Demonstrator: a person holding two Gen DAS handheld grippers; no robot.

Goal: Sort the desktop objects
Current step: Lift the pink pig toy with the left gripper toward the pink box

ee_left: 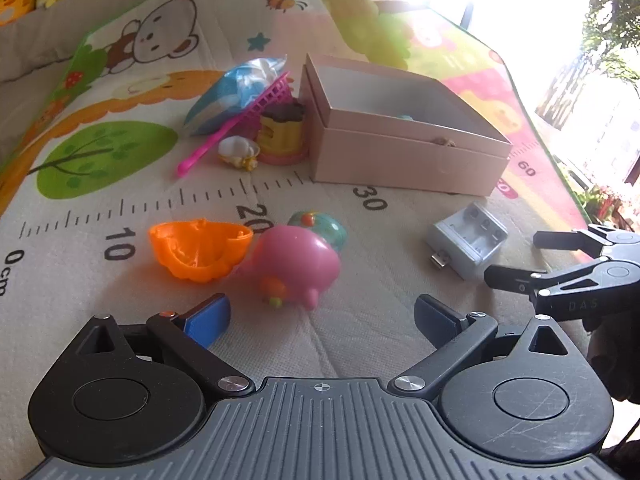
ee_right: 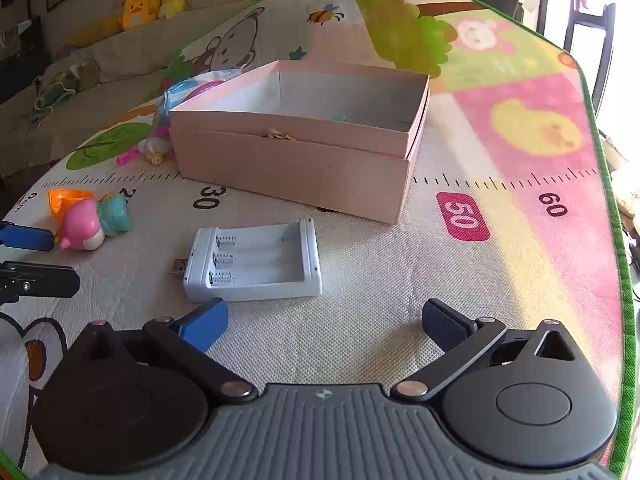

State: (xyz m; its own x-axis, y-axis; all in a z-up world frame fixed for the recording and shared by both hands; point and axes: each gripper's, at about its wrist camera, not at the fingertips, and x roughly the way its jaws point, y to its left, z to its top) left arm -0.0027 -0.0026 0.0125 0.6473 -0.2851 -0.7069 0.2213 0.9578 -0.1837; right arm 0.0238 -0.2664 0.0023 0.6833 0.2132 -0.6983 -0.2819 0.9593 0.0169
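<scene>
An open pink box [ee_left: 404,152] [ee_right: 296,160] stands on the play mat, with a small teal item inside. A pink toy [ee_left: 294,266] [ee_right: 80,226], a teal toy [ee_left: 322,228] [ee_right: 114,214] and an orange half shell [ee_left: 198,254] [ee_right: 62,198] lie just ahead of my open, empty left gripper [ee_left: 322,320]. A white battery charger [ee_right: 254,266] [ee_left: 466,240] lies just ahead of my open, empty right gripper [ee_right: 324,326], which also shows at the right of the left wrist view [ee_left: 512,258].
Left of the box lie a yellow cake toy [ee_left: 282,134], a pink comb [ee_left: 236,120], a blue-white bag [ee_left: 236,92] and a small white-yellow toy [ee_left: 238,152]. The mat's green edge [ee_right: 622,240] runs along the right. Plush toys [ee_right: 154,4] sit on a sofa behind.
</scene>
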